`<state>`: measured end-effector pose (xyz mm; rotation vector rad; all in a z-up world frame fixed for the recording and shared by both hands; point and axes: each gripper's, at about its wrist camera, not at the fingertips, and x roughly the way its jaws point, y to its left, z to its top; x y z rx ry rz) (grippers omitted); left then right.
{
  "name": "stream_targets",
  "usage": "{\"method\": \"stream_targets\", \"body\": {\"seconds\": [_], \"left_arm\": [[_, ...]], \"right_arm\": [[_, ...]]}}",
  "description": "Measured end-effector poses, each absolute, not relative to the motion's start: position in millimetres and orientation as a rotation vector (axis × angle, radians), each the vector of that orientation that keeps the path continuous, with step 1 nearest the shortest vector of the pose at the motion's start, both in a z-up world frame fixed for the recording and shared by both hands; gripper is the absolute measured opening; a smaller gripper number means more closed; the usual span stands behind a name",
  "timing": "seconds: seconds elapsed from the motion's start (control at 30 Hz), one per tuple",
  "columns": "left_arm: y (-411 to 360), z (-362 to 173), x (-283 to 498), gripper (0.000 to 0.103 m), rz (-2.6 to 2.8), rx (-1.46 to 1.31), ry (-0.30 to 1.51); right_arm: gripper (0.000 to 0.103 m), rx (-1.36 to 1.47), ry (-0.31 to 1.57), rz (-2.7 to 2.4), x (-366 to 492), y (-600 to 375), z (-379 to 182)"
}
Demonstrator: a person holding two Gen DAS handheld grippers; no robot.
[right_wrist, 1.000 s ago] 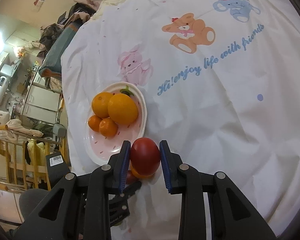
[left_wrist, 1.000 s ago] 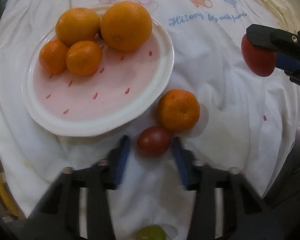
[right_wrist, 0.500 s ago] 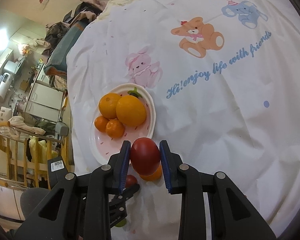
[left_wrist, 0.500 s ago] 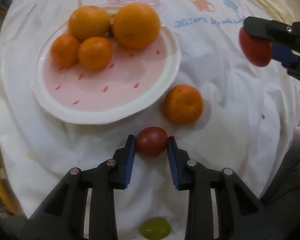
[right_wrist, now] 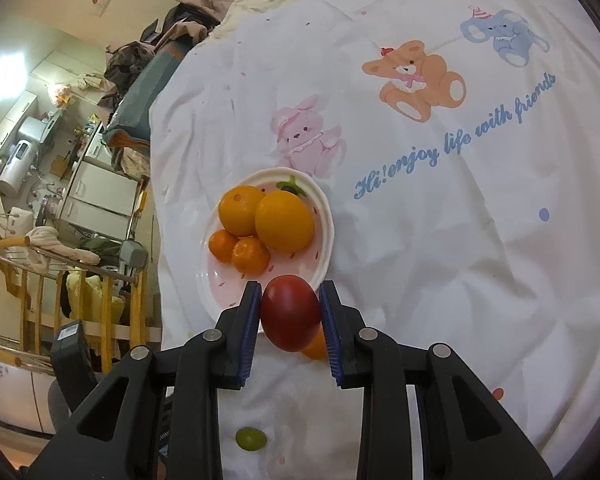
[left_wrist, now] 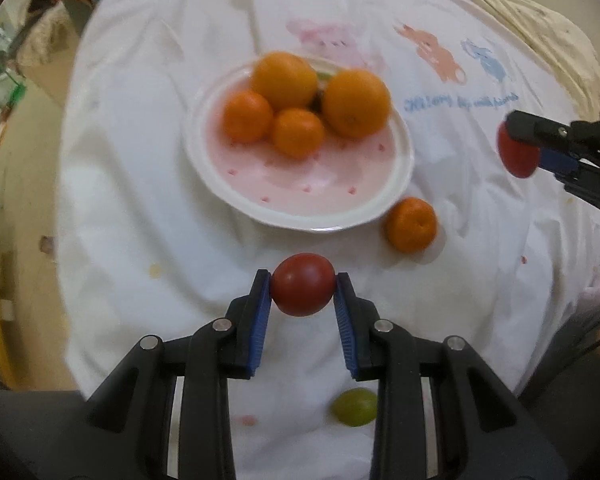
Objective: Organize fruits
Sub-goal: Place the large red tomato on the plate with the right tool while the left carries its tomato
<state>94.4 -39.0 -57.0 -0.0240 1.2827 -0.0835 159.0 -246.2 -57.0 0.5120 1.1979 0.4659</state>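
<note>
My left gripper (left_wrist: 303,284) is shut on a small red tomato (left_wrist: 302,282), held above the white cloth just in front of the pink plate (left_wrist: 396,196). Several oranges (left_wrist: 354,104) lie at the plate's far side. A loose mandarin (left_wrist: 410,224) rests on the cloth by the plate's right rim. At the right edge of the left wrist view the right gripper holds a second red tomato (left_wrist: 518,156). In the right wrist view my right gripper (right_wrist: 289,307) is shut on that red tomato (right_wrist: 290,312), above the plate's (right_wrist: 327,236) near rim. The mandarin (right_wrist: 316,346) shows only partly behind it.
A green grape (left_wrist: 354,406) lies on the cloth near me, also the green grape (right_wrist: 251,438) in the right wrist view. The white cartoon-print cloth (right_wrist: 440,160) covers the table. Beyond its left edge stand a wooden rail (right_wrist: 32,308) and household clutter.
My left gripper closed on the small tomato and lifted it off the cloth, pulling back so the plate looks farther away. The right gripper with its tomato stayed about where it was.
</note>
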Motion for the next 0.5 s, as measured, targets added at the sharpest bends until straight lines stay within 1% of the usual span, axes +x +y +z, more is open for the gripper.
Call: {"method": "stream_targets", "body": {"seconds": [0.27, 0.5], "left_arm": [[-9, -29, 105, 0.027, 0.049, -0.061, 1.238], [8, -10, 121, 0.028, 0.114, -0.121, 1.182]], "right_arm": [[0.031, 0.523, 1.169, 0.482, 155, -252, -45], [0.031, 0.525, 1.106, 0.485, 155, -259, -29]]}}
